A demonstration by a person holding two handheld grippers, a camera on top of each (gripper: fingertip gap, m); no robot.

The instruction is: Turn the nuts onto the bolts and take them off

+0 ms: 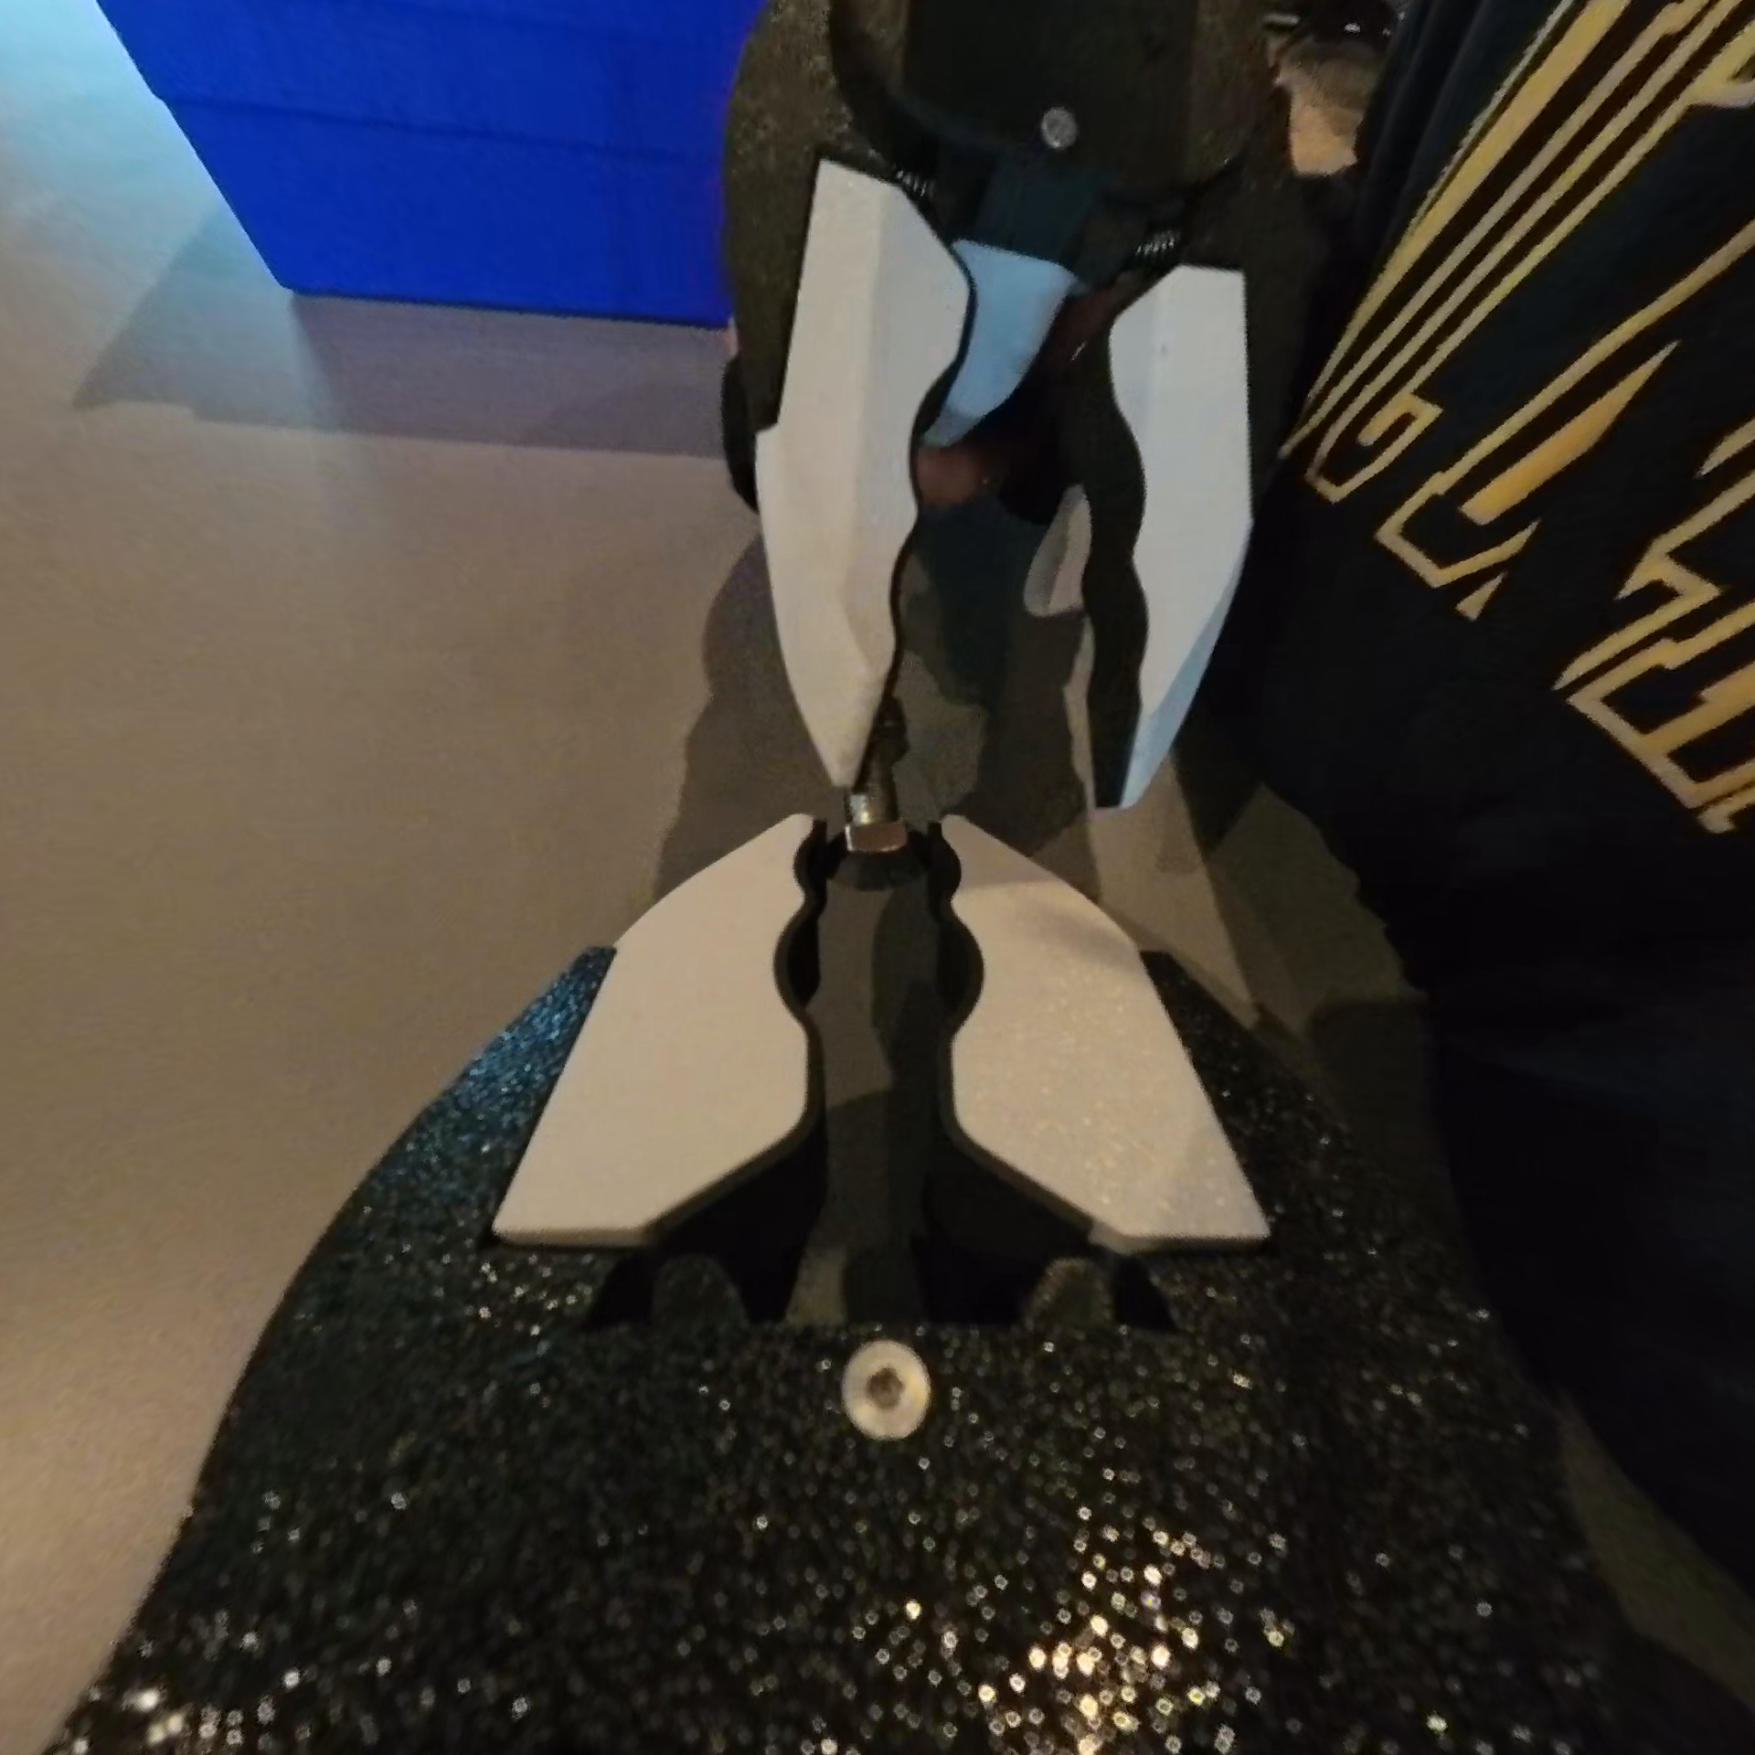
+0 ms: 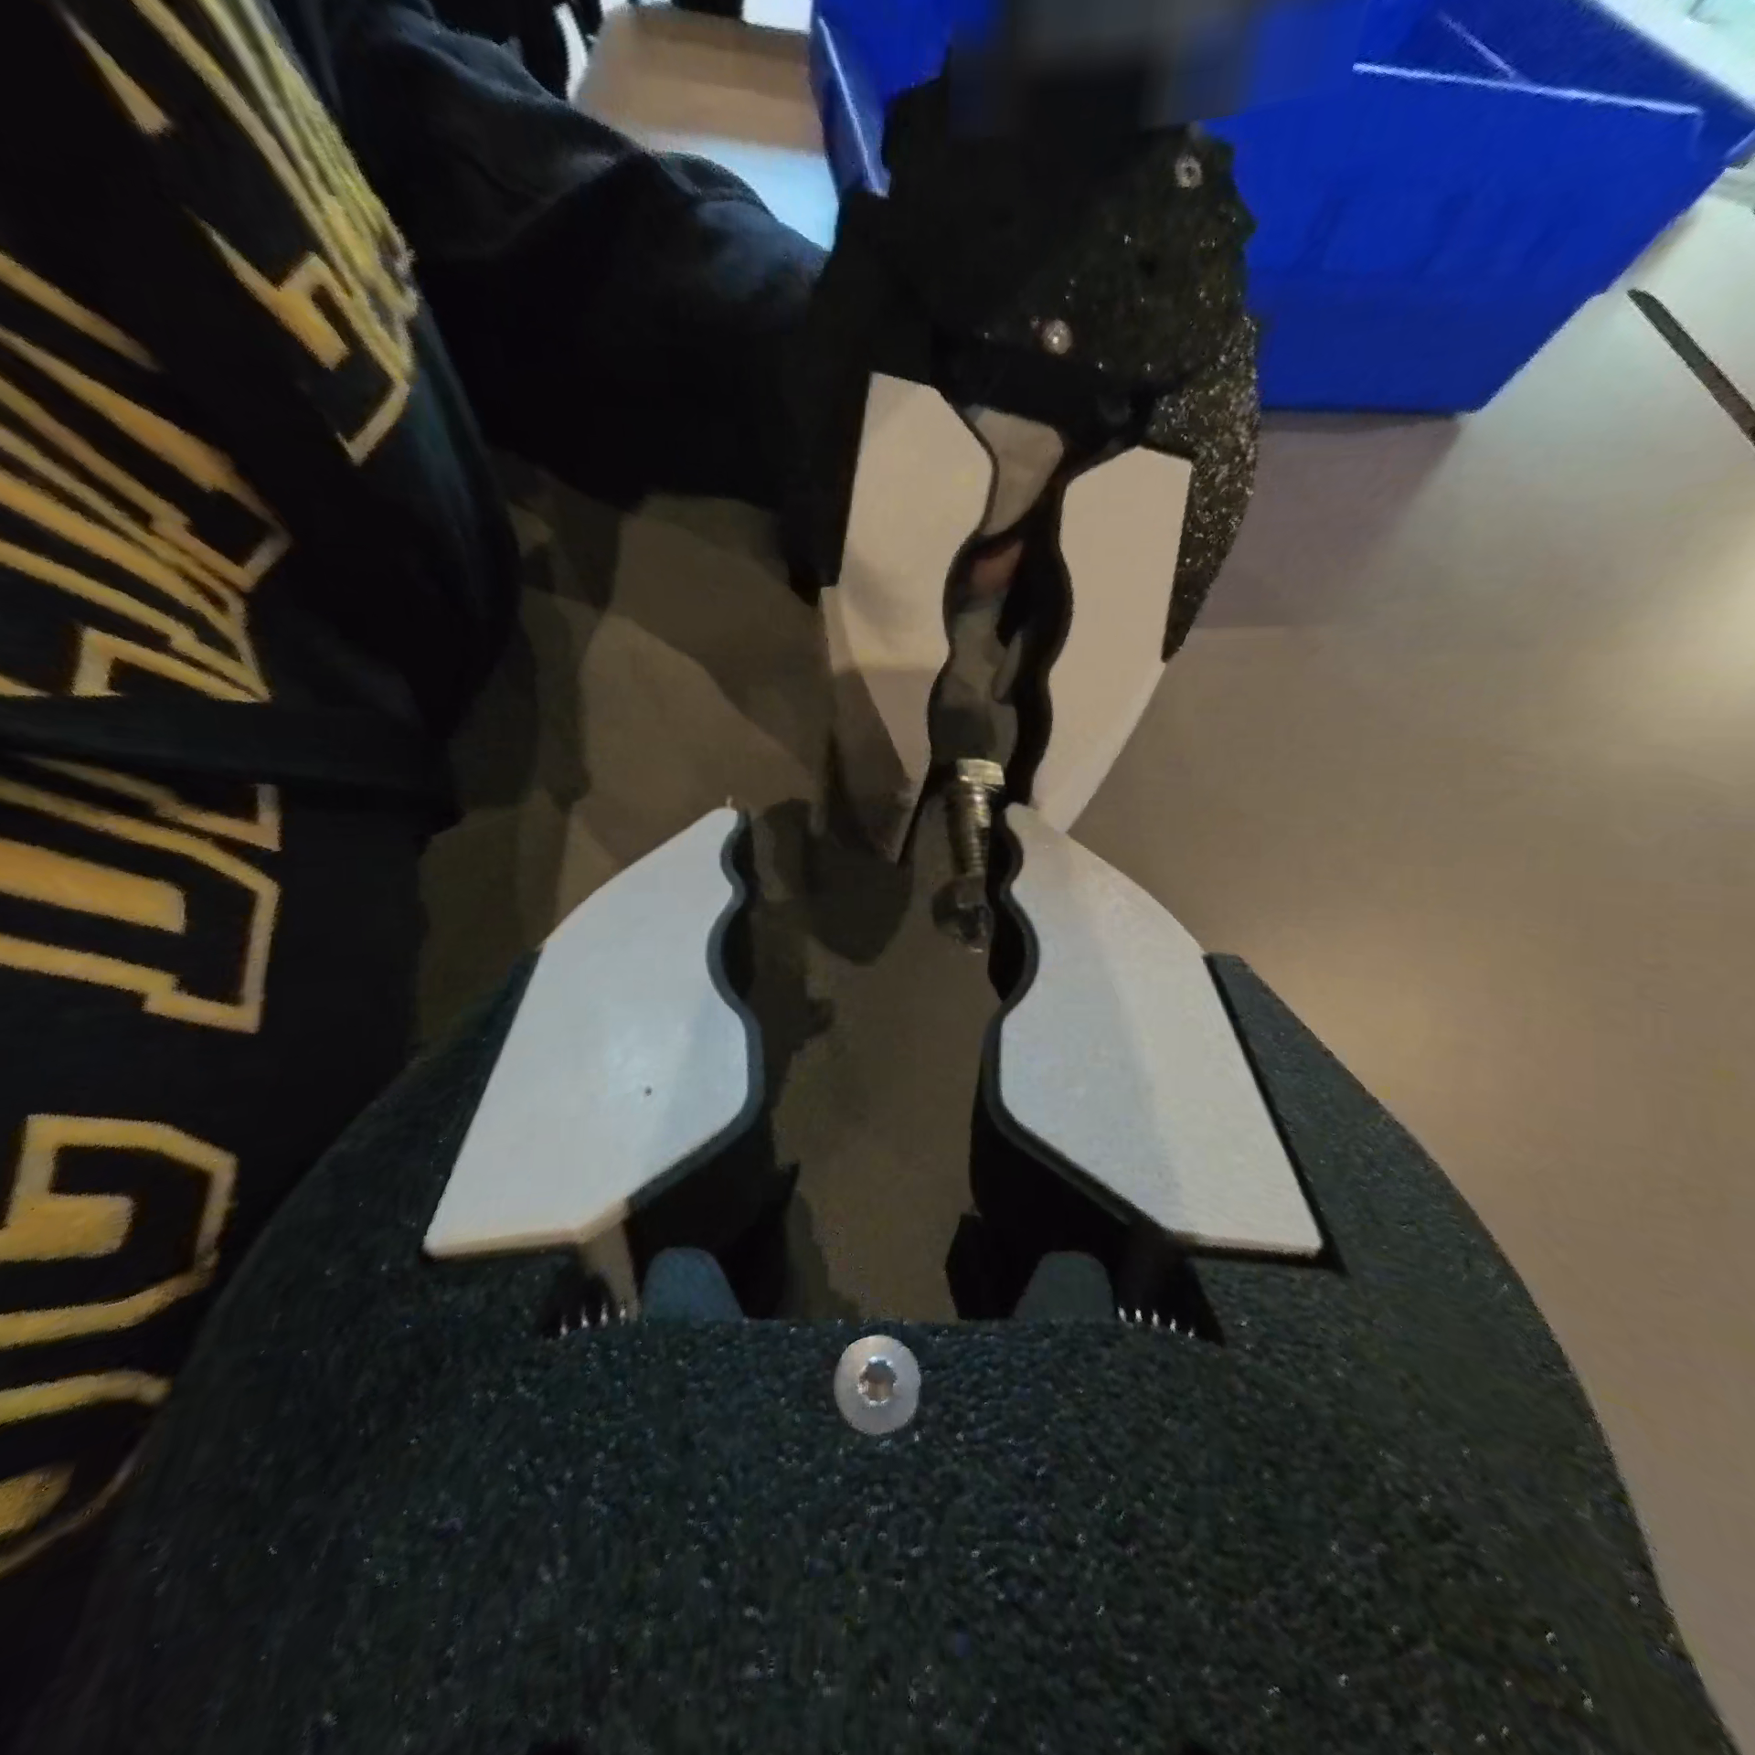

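Observation:
My left gripper (image 1: 878, 836) is shut on a silver hex nut (image 1: 874, 838) that sits on a short bolt (image 1: 888, 750). The bolt's shaft points away from it, toward my right gripper (image 1: 992, 788). In the right wrist view my right gripper (image 2: 878, 826) is open, its white fingers wide apart. The bolt (image 2: 969, 840) hangs between them, close against the right finger (image 2: 1092, 950). The nut (image 2: 978, 774) is pinched in the tips of the left gripper (image 2: 978, 793) above, and the bolt's round head (image 2: 959, 916) is the nearest part.
A blue bin (image 1: 456, 142) stands on the beige table (image 1: 285, 760) behind the grippers; it also shows in the right wrist view (image 2: 1472, 237). A person's dark shirt with gold print (image 1: 1519, 475) (image 2: 190, 475) is close beside both grippers. A thin dark strip (image 2: 1690, 361) lies at the right edge. My two grippers' fingertips are within a few centimetres of each other.

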